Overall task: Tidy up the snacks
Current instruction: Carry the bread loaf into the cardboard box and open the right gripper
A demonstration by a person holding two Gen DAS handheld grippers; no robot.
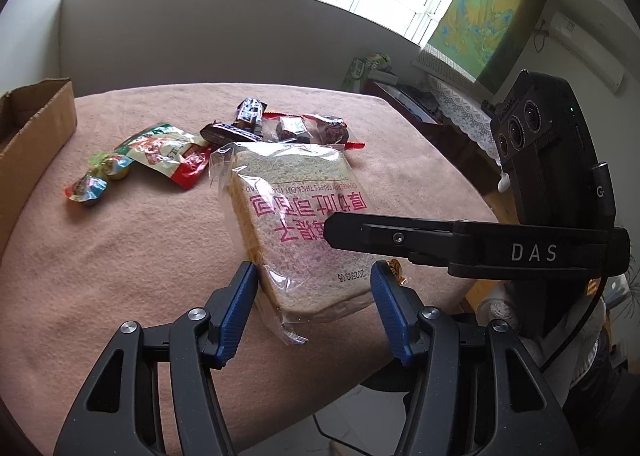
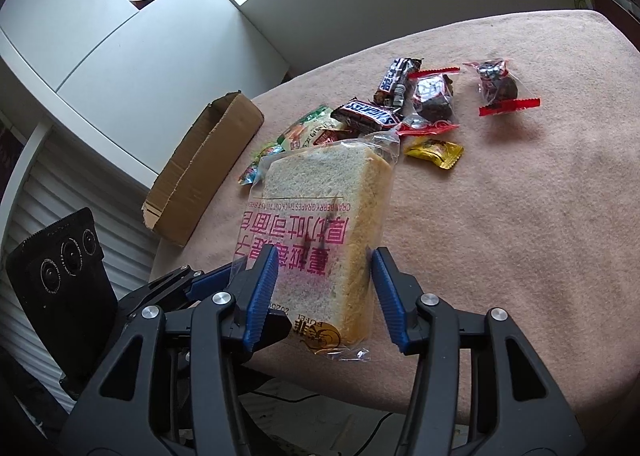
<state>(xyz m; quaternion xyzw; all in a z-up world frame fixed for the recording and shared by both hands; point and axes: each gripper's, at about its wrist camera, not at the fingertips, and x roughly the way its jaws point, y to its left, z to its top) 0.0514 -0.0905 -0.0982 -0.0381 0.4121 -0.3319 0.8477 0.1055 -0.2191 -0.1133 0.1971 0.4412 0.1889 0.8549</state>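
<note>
Both my fingers, left (image 1: 312, 284) and right (image 2: 324, 272), stand wide around the bread bag (image 1: 296, 224), the other snacks (image 1: 168, 152) beyond still outside the box (image 2: 200, 168).

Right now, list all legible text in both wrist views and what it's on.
"DAS": right claw's arm.
"CRANBERRY GRAPES THICK CUT TOAST BREAD", upside down: toast bread bag.
"SNICKERS": Snickers bar.
Pink Chinese characters on the bag: inverted, not transcribed.
Date code on the bag, starting "2025": rest unclear.
Other wrappers: too small to read.
</note>
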